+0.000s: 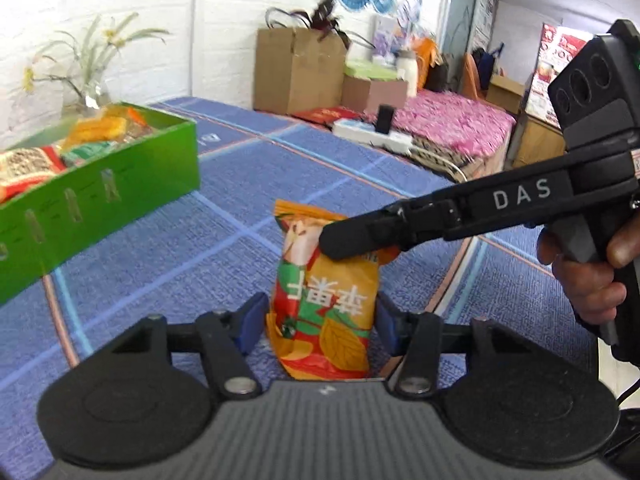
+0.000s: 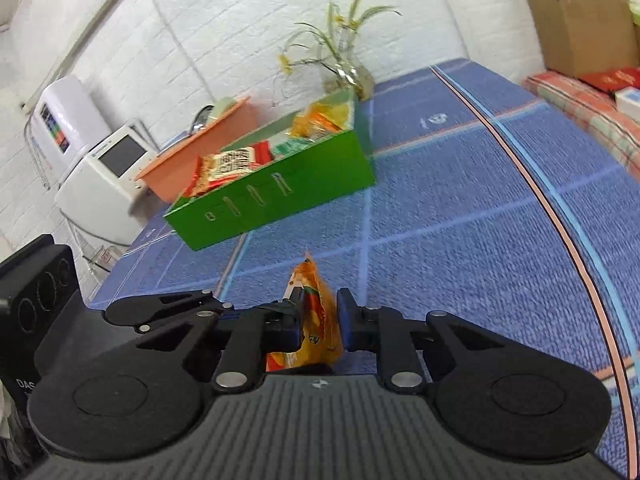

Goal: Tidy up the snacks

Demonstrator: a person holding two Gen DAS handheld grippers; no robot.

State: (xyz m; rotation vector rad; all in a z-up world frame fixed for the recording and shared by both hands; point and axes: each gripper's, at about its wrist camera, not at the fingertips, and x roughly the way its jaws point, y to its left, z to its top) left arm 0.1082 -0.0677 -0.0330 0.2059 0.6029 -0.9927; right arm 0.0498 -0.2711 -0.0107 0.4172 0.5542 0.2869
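Observation:
An orange snack packet (image 1: 324, 292) with red and green print stands between the blue pads of my left gripper (image 1: 320, 322), which is shut on its lower part. My right gripper (image 2: 318, 322) comes in from the right in the left wrist view (image 1: 348, 240) and is shut on the same packet (image 2: 318, 320) near its top. Both hold it above the blue tablecloth (image 1: 168, 256). A green box (image 1: 100, 196) with several snack packets inside sits to the left; in the right wrist view the box (image 2: 276, 200) lies ahead.
A vase of flowers (image 2: 344, 60) stands behind the box by the white brick wall. An orange bin (image 2: 200, 148) and a white appliance (image 2: 100, 184) stand beyond the table's left end. Cardboard boxes (image 1: 300, 68) and a pink cloth (image 1: 452, 120) lie past the table's far edge.

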